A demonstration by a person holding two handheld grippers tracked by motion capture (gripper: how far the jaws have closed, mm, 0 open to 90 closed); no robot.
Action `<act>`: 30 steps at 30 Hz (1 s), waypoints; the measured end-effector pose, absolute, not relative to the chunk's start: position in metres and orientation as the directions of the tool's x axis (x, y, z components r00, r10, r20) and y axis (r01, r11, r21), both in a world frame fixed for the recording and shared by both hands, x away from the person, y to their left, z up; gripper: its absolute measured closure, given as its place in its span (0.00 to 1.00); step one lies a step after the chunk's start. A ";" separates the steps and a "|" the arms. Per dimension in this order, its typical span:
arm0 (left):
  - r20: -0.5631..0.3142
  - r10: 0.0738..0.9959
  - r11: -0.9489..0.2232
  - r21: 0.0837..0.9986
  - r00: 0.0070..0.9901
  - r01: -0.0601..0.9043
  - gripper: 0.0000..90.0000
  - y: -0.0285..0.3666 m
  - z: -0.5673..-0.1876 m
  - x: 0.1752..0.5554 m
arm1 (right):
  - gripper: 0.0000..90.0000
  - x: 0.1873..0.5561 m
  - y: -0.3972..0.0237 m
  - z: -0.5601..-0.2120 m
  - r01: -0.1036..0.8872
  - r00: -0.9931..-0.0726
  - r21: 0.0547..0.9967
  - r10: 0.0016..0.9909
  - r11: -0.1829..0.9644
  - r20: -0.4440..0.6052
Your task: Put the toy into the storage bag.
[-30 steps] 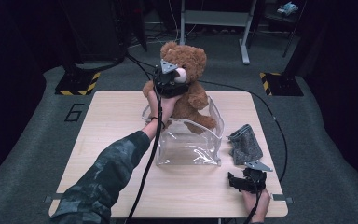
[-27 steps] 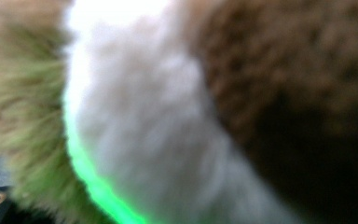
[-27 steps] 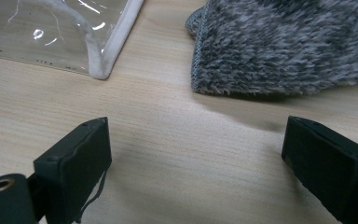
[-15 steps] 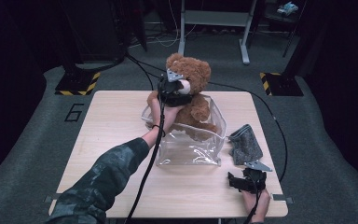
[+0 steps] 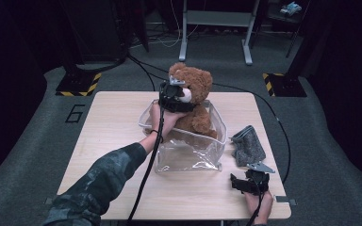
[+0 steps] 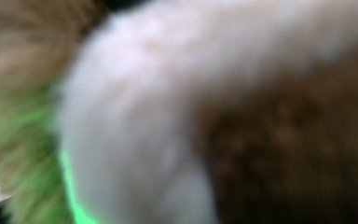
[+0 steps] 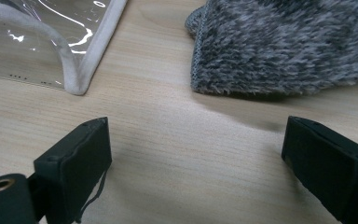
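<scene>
The left gripper (image 5: 176,96), jaws just opening against the teddy bear (image 5: 195,101) upright in the far clear bag (image 5: 188,150); right gripper (image 5: 250,181) open, empty, near-right

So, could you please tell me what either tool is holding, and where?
Left tool sits at the teddy bear's muzzle, jaws just opening; grip unclear. Right tool holds nothing.

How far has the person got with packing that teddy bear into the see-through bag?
Partly there. The brown plush teddy bear already sits with its lower body inside the clear plastic bag, head above the rim. The left gripper is at the bear's muzzle, its jaws just opening. The grey knitted cloth lies outside beside the bag, near the open, idle right gripper.
</scene>
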State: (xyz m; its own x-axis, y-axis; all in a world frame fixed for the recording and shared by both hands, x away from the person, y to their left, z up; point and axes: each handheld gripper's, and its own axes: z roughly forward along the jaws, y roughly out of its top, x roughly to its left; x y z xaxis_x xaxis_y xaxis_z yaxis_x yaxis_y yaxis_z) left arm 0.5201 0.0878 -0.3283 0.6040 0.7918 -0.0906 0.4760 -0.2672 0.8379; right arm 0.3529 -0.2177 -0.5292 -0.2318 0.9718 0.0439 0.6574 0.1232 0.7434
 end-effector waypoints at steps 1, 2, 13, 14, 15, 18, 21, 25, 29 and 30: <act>-0.094 0.789 -0.269 0.836 0.607 0.478 0.31 0.089 -0.328 0.521 | 0.08 0.353 -0.218 -0.529 0.657 -0.233 0.744 0.972 0.124 0.043; -0.094 0.789 -0.270 0.834 0.607 0.480 0.29 0.090 -0.327 0.520 | 0.08 0.353 -0.218 -0.529 0.658 -0.231 0.743 0.972 0.122 0.044; -0.077 0.778 -0.344 0.778 0.624 0.526 0.16 0.096 -0.326 0.516 | 0.08 0.353 -0.218 -0.529 0.659 -0.228 0.743 0.972 0.117 0.049; -0.083 0.778 -0.346 0.771 0.623 0.535 0.16 0.097 -0.327 0.516 | 0.08 0.353 -0.218 -0.529 0.660 -0.224 0.743 0.973 0.113 0.051; -0.080 0.776 -0.358 0.760 0.625 0.542 0.16 0.099 -0.327 0.516 | 0.08 0.353 -0.218 -0.529 0.659 -0.225 0.743 0.973 0.114 0.050; -0.080 0.767 -0.397 0.720 0.636 0.569 0.16 0.102 -0.329 0.517 | 0.08 0.353 -0.218 -0.529 0.658 -0.225 0.745 0.973 0.111 0.053; -0.053 0.759 -0.436 0.698 0.648 0.568 0.16 0.105 -0.328 0.516 | 0.08 0.353 -0.218 -0.529 0.660 -0.227 0.743 0.972 0.113 0.054; -0.069 0.751 -0.445 0.682 0.657 0.581 0.15 0.111 -0.327 0.515 | 0.08 0.353 -0.218 -0.529 0.660 -0.227 0.742 0.973 0.119 0.047; -0.073 0.751 -0.435 0.694 0.656 0.574 0.12 0.118 -0.322 0.509 | 0.08 0.353 -0.218 -0.529 0.661 -0.226 0.741 0.973 0.117 0.048; -0.078 0.751 -0.430 0.696 0.655 0.576 0.11 0.121 -0.321 0.508 | 0.08 0.353 -0.218 -0.529 0.662 -0.226 0.740 0.973 0.117 0.049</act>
State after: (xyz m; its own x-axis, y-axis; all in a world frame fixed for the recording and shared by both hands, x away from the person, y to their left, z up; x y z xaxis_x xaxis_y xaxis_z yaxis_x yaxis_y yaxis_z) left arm 0.5076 0.1208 -0.3207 0.6553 0.7513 -0.0782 0.5755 -0.4295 0.6959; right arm 0.3529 -0.2179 -0.5289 -0.2261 0.9729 0.0485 0.6618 0.1169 0.7405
